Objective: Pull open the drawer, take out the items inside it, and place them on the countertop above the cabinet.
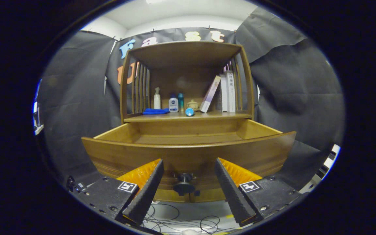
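The gripper is spread wide with nothing held, its two fingers standing either side of the small dark round knob on the front of the curved brown wooden drawer. The knob sits between the fingers without either one touching it. That reads as a grip let go once the pull was made, since the drawer already stands out toward the gripper, well clear of the cabinet body.

Just beyond the fingers and above the drawer front, the drawer's inside shows as bare wooden floor and side walls; from this low angle the front panel hides the near part, so I cannot tell whether anything lies there.

Farther ahead, the wooden desk over the drawer carries a row of things under the slatted wooden hutch:
- a folded blue cloth
- a white spray bottle
- a small white bottle with a blue label
- a teal bottle
- a small pale lidded pot
- a blue round object at the front edge
- leaning white books against the slats

My judgement is that the pulling step is done, and the gripper needs to rise over the drawer front to look inside. Loose dark cables lie on the floor below the fingers.
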Motion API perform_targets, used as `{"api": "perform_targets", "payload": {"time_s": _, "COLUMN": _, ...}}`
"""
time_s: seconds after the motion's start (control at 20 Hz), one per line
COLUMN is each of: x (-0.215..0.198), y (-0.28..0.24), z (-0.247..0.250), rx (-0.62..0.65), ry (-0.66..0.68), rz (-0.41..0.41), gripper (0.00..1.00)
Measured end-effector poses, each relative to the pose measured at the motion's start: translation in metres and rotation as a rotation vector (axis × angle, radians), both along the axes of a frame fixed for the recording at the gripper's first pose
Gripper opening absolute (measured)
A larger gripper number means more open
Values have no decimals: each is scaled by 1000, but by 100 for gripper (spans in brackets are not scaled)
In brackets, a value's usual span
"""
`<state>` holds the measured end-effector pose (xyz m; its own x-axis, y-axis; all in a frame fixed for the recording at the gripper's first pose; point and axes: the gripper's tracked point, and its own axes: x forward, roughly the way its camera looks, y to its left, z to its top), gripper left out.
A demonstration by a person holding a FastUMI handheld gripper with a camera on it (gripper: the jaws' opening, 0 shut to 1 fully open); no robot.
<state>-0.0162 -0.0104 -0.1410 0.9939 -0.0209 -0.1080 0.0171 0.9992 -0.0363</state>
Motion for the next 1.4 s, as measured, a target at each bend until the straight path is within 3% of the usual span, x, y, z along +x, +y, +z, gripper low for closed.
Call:
{"api": "perform_targets", "payload": {"time_s": 0.3, "x": 17, "y": -1, "z": -17, "rx": -27, "ry": 14, "rz": -31, "gripper": 99}}
{"api": "perform_targets", "payload": {"time_s": 1.0, "x": 40, "y": -1, "z": -9, "rx": 26, "ry": -30, "rz": 6, "gripper": 99}}
{"api": "perform_targets", "payload": {"time_s": 1.4, "x": 85, "y": 5, "z": -2, "rx": 79, "ry": 6, "rz": -2, "gripper": 99}}
